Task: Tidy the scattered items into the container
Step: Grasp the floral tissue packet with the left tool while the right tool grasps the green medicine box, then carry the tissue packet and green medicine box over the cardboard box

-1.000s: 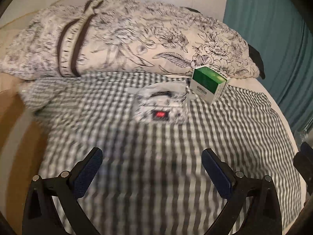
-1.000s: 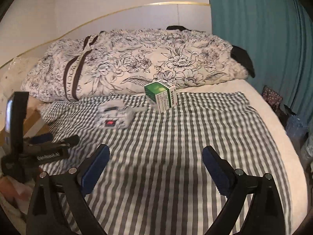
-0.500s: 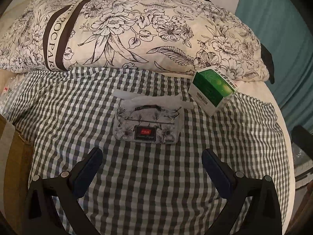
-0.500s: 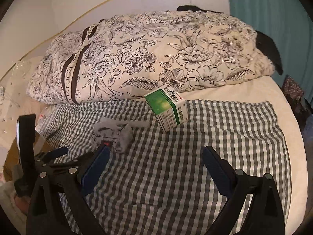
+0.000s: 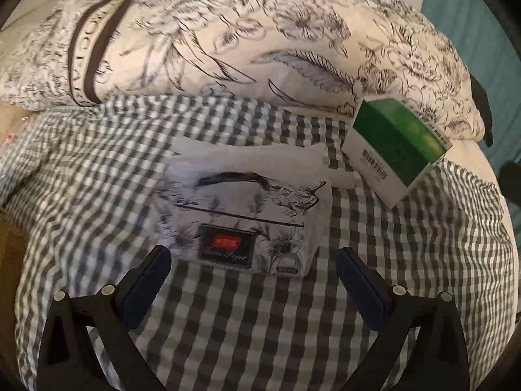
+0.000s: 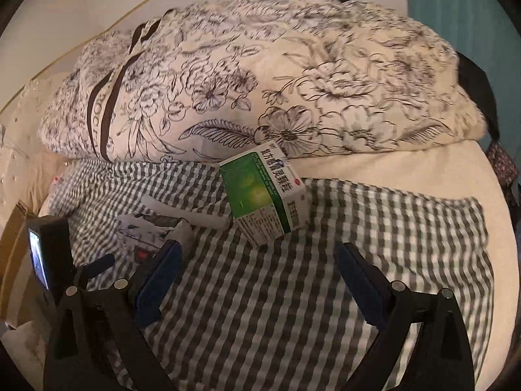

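A soft white tissue pack (image 5: 242, 218) with black flower print and a red label lies on the checked cloth. My left gripper (image 5: 252, 260) is open just short of it, a finger on either side of its near edge. A green and white box (image 5: 395, 151) sits tilted to its right, against the pillow. In the right wrist view the same green box (image 6: 265, 194) lies ahead of my open right gripper (image 6: 257, 257), with nothing between the fingers. The tissue pack (image 6: 149, 229) shows there at the left, partly hidden by the left gripper's body. No container is clearly in view.
A large flower-print pillow (image 5: 228, 39) lies across the back of the bed. The grey checked cloth (image 5: 260, 325) covers the mattress. A teal curtain (image 6: 462, 3) hangs at the right. A brown cardboard edge (image 5: 8, 251) shows at the far left.
Both grippers have moved forward toward the items. The tissue pack now sits just ahead of the left fingers, and the green box is closer to the right gripper.
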